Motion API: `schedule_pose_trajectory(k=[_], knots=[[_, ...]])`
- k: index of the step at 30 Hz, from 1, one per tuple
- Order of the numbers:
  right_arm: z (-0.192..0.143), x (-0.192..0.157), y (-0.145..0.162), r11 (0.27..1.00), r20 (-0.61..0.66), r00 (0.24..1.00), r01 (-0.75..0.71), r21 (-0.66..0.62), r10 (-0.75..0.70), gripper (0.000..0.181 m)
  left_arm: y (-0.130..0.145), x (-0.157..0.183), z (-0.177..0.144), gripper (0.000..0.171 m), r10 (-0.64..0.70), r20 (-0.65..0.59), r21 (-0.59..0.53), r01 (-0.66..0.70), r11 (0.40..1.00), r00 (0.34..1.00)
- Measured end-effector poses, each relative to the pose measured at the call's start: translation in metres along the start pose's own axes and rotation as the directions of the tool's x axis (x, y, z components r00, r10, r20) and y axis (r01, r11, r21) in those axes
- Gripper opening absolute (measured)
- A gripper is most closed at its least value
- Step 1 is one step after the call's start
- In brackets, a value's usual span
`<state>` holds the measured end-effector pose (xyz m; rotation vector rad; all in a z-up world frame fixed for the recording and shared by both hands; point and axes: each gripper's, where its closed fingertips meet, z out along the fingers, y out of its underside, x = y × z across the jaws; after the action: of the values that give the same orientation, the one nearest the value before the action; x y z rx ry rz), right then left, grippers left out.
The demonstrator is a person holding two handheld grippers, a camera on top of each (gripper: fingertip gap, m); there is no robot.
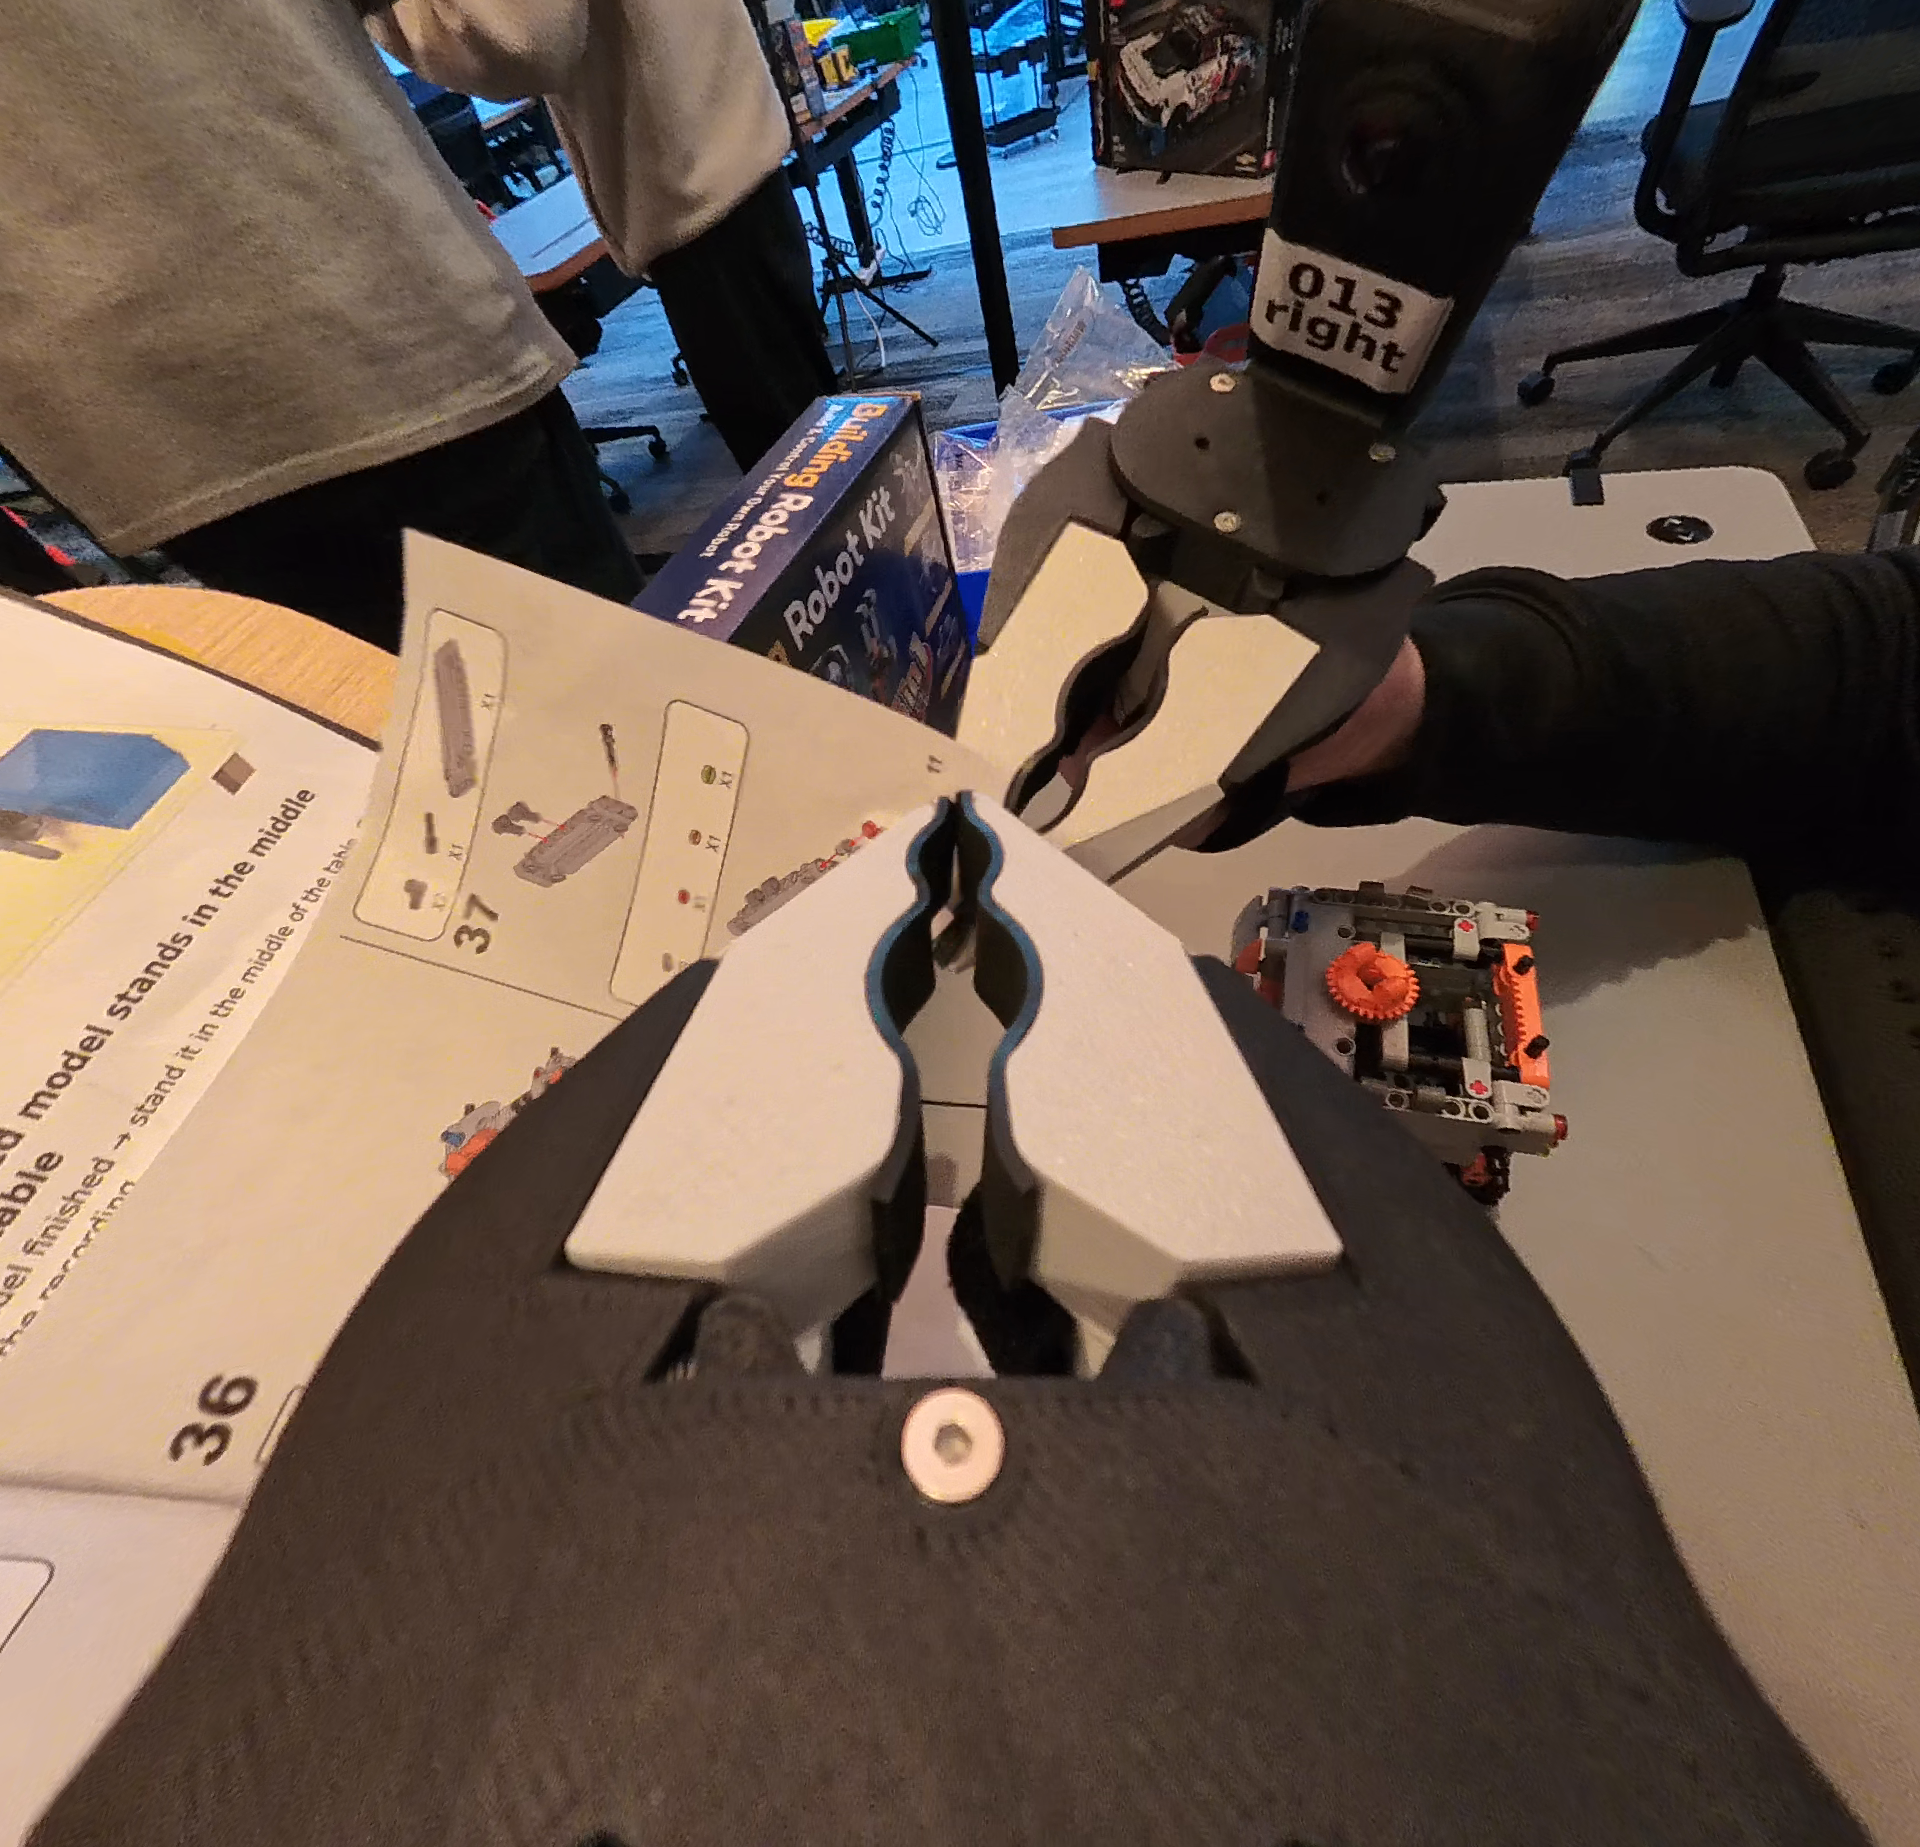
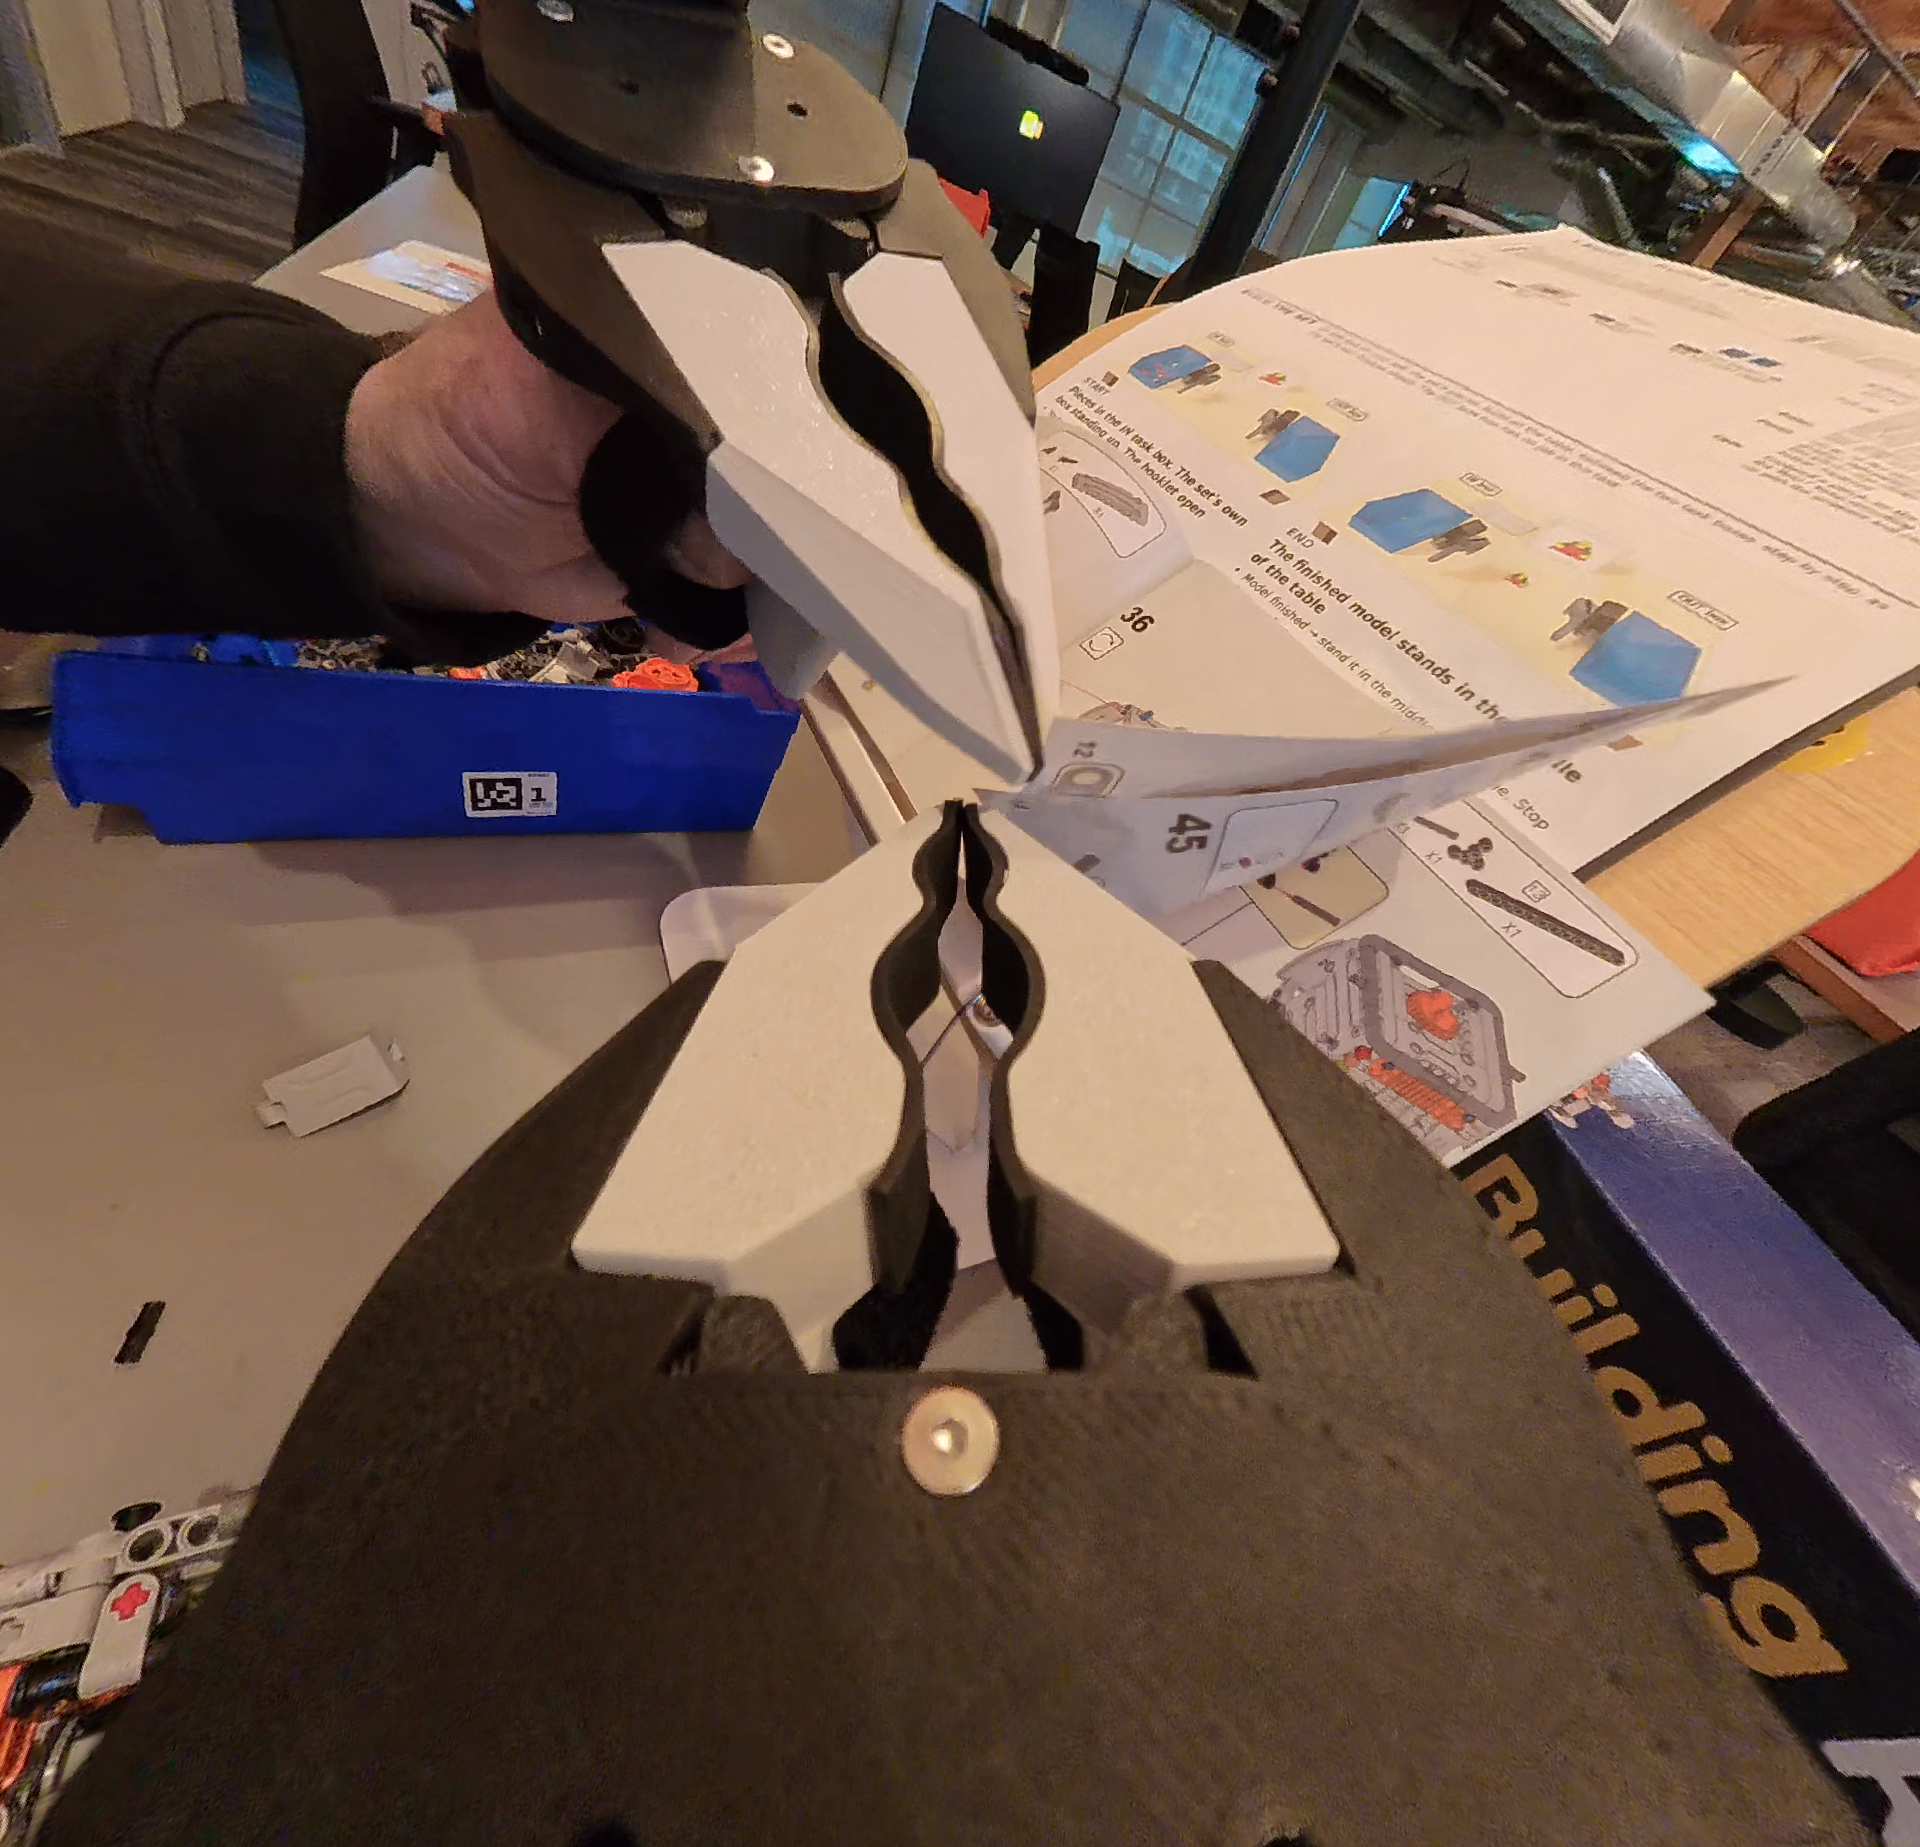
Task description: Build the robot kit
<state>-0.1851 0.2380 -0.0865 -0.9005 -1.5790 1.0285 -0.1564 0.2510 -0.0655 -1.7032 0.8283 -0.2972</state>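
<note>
An open instruction booklet [image 1: 582, 966] lies on the table, with one page [image 2: 1351, 758] lifted off it. My left gripper [image 1: 956, 810] is shut and pinches that page by its corner; it shows from the side in the right wrist view [image 2: 1023, 758]. My right gripper [image 2: 961, 815] is shut, its tips right at the page corner just under the left one; whether it pinches paper I cannot tell. It also shows in the left wrist view [image 1: 1039, 810]. A grey and orange brick-built model [image 1: 1403, 1018] stands on the table to the right.
A blue parts bin [image 2: 416, 748] with loose pieces stands behind the left gripper. A dark blue kit box [image 1: 831, 571] lies beyond the booklet. A large printed sheet [image 2: 1455, 447] covers a wooden table. A small grey piece [image 2: 332, 1085] lies loose. A person [image 1: 208, 239] stands close. Both grippers' tips are close together, under 4 cm apart.
</note>
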Motion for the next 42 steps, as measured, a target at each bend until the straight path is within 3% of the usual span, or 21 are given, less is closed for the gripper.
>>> schedule_pose_trajectory(k=[7, 14, 21, 22, 24, 26, 27, 32, 34, 37, 40, 41, 42], knots=[[-0.003, 0.009, 0.006, 0.999, -0.028, 1.0, -0.011, -0.046, 0.009, 0.001, -0.003, -0.013, -0.011, 0.0, -0.053, 0.034, 0.043, 0.052, 0.998, 0.998], [0.0, 0.017, 0.007, 0.997, -0.046, 0.996, -0.074, -0.017, 0.073, 0.026, 0.003, -0.013, -0.023, 0.0, -0.081, 0.04, 0.051, 0.079, 0.996, 0.996], [0.031, 0.001, 0.001, 0.999, -0.051, 0.999, -0.018, -0.047, 0.016, 0.041, 0.018, -0.016, -0.061, 0.0, -0.124, 0.037, 0.026, 0.123, 0.992, 0.992], [0.037, -0.002, -0.001, 0.999, -0.039, 0.999, -0.007, -0.053, 0.005, 0.041, 0.018, -0.018, -0.068, 0.002, -0.13, 0.046, 0.035, 0.128, 0.991, 0.991], [0.049, -0.008, -0.004, 0.998, -0.005, 1.0, 0.007, -0.07, -0.008, 0.043, 0.022, -0.022, -0.08, 0.024, -0.165, 0.056, 0.019, 0.164, 0.986, 0.985], [0.058, -0.011, -0.005, 0.996, 0.015, 1.0, 0.027, -0.088, -0.026, 0.042, 0.03, -0.028, -0.085, 0.044, -0.208, 0.056, 0.009, 0.208, 0.978, 0.977], [0.062, -0.014, -0.005, 0.995, 0.032, 0.999, 0.026, -0.101, -0.023, 0.042, 0.033, -0.03, -0.085, 0.045, -0.24, 0.041, 0.005, 0.24, 0.971, 0.97], [0.07, -0.017, -0.001, 0.989, 0.065, 0.998, 0.026, -0.143, -0.016, 0.035, 0.042, -0.046, -0.079, 0.018, -0.369, 0.005, 0.02, 0.368, 0.929, 0.93], [0.069, -0.017, 0.001, 0.988, 0.067, 0.998, 0.021, -0.152, -0.011, 0.032, 0.042, -0.055, -0.084, 0.014, -0.364, 0.054, 0.043, 0.362, 0.931, 0.93], [0.069, -0.018, 0.001, 0.987, 0.077, 0.997, 0.019, -0.158, -0.007, 0.03, 0.041, -0.071, -0.104, 0.026, -0.313, 0.155, 0.08, 0.304, 0.949, 0.937], [0.073, -0.021, -0.001, 0.987, 0.104, 0.995, 0.018, -0.161, -0.001, 0.028, 0.051, -0.069, -0.099, 0.051, -0.38, 0.099, 0.029, 0.379, 0.925, 0.92], [0.075, -0.023, -0.002, 0.987, 0.111, 0.994, 0.019, -0.162, -0.001, 0.028, 0.055, -0.065, -0.094, 0.05, -0.397, 0.064, 0.005, 0.398, 0.917, 0.915], [0.077, -0.024, -0.002, 0.986, 0.113, 0.994, 0.022, -0.164, -0.003, 0.027, 0.053, -0.061, -0.091, 0.03, -0.396, 0.026, 0.01, 0.396, 0.918, 0.918]])
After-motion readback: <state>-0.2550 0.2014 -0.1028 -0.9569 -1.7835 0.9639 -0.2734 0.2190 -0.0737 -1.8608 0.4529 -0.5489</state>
